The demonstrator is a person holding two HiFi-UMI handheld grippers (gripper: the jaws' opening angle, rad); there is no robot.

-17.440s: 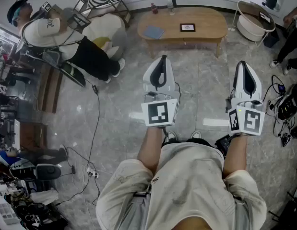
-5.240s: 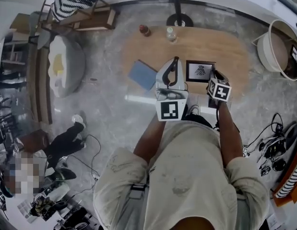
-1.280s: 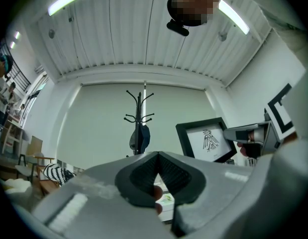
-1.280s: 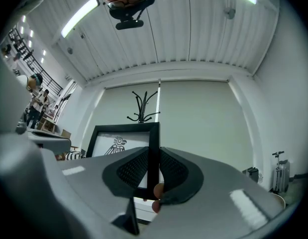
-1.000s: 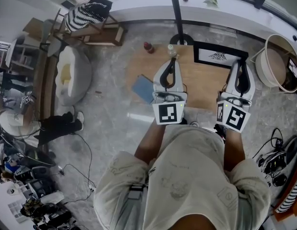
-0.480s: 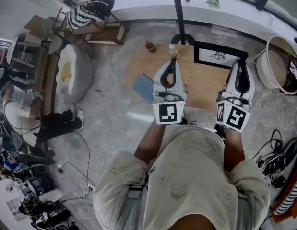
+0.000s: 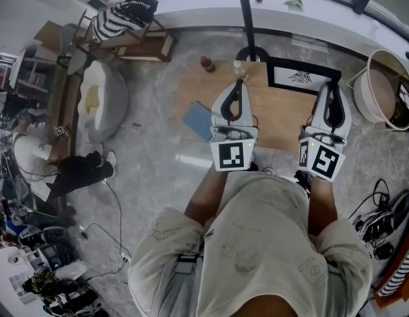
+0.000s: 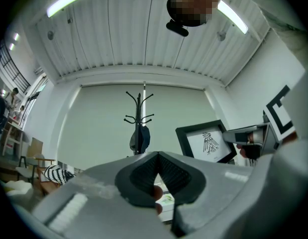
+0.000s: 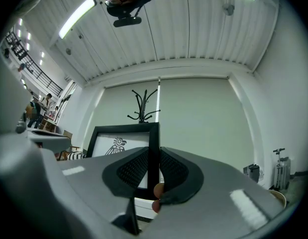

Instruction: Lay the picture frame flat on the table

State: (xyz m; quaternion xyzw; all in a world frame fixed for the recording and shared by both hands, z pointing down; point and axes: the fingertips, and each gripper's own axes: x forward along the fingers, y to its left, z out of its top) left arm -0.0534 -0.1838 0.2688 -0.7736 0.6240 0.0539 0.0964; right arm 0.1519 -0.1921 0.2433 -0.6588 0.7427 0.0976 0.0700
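Right gripper: clenched on the picture frame. The frame's black right-hand edge runs vertically between the two ribbed pads, which press on it from either side.

Picture frame: not flat. It stands on edge with its printed face turned toward the person and the bird motif readable on the white sheet. In the head view it sits over the far right part of the desk, ahead of the right gripper. Whether its lower edge touches the desk cannot be told.

Left gripper: clenched at the tips, with nothing between the pads. In the head view it hangs over the middle of the desk, apart from the frame and to its left.

Desk: wooden, with rounded ends. A blue pad lies flat at its left end. A red-capped bottle and a clear bottle stand near the far edge.

Surroundings: a black coat stand rises just behind the desk. A round white basket stands on the floor to the right.
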